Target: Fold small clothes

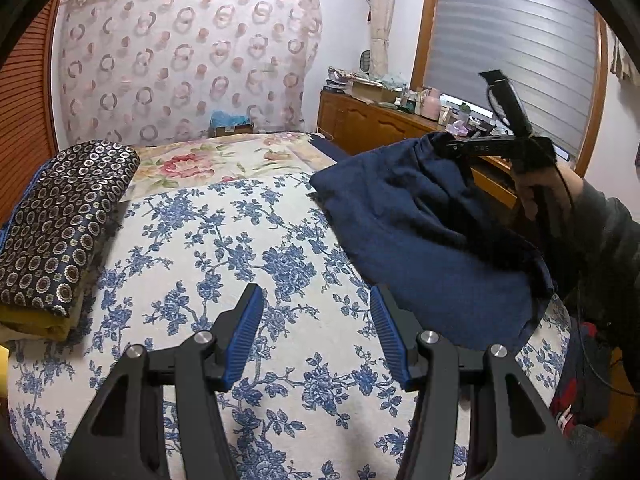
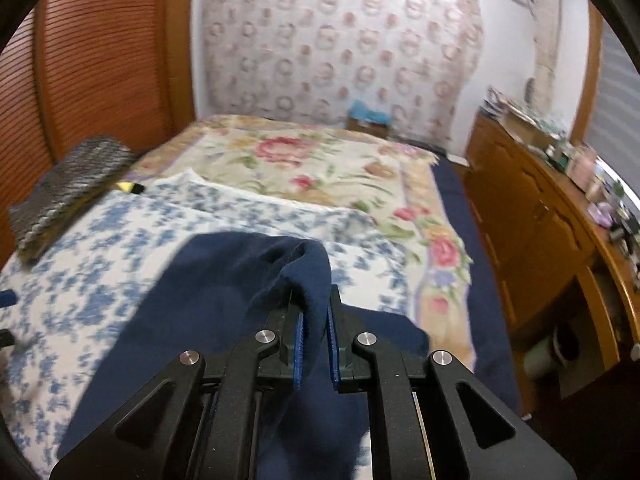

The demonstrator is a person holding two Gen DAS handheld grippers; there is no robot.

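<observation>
A navy blue garment [image 1: 420,232] hangs over the right side of the bed, lifted by one edge. My right gripper [image 2: 314,312] is shut on a fold of this navy garment [image 2: 224,292] and holds it above the blue-flowered sheet [image 2: 100,248]. In the left wrist view the right gripper [image 1: 452,146] shows at the upper right, pinching the cloth's top edge. My left gripper [image 1: 316,304] is open and empty, low over the blue-flowered sheet [image 1: 224,240], left of the garment.
A folded stack topped by dark ring-patterned cloth [image 1: 60,220] lies at the bed's left edge, with yellow cloth beneath. A pink-flowered blanket [image 1: 216,160] covers the far bed. A cluttered wooden dresser [image 1: 384,120] stands at right, under a window with blinds [image 1: 508,48].
</observation>
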